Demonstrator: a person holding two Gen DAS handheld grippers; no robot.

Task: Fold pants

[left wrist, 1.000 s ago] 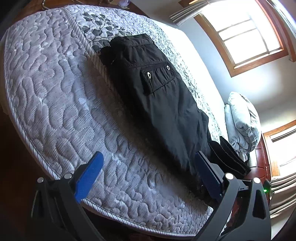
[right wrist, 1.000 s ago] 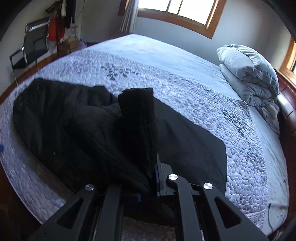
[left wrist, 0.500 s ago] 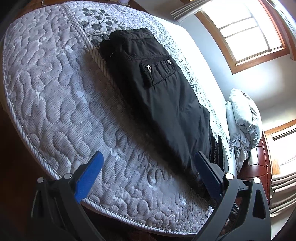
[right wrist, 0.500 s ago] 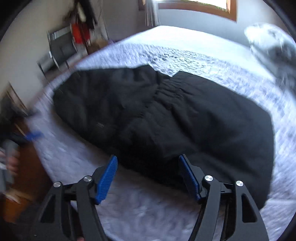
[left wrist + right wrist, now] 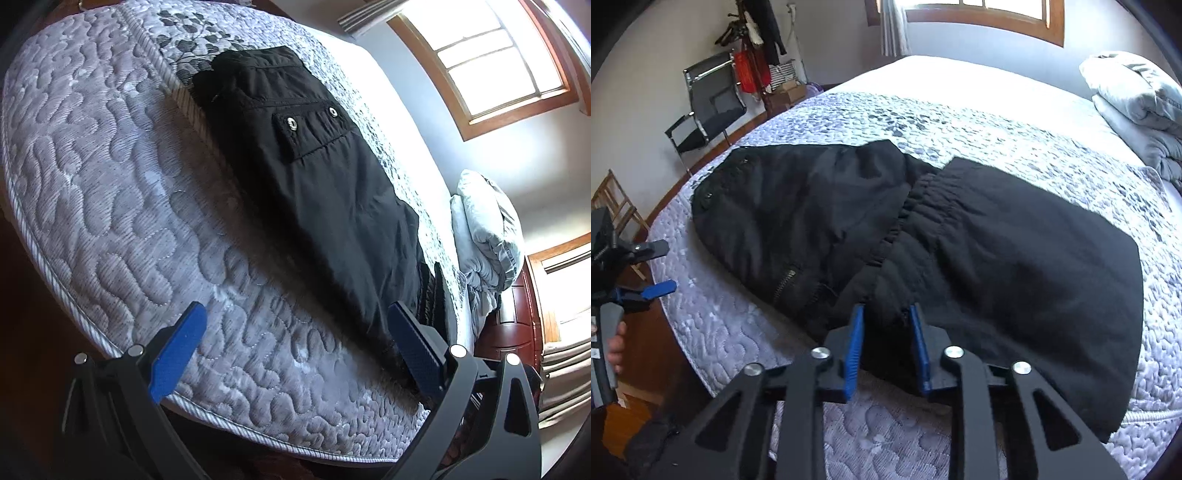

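- On the quilted bed [image 5: 1015, 122], black pants [image 5: 960, 236] lie near the front edge, one end already doubled over the middle; I judge the first fold done.
- Right gripper [image 5: 886, 325]: jaws closing over the bunched front edge of the pants, fabric between the pads; full pinch not yet confirmed.
- Left gripper [image 5: 295, 325]: spread wide, empty, hovering over the mattress edge beside the pants [image 5: 314, 192].
- Remaining, by my estimate: at least one more fold, then smoothing.
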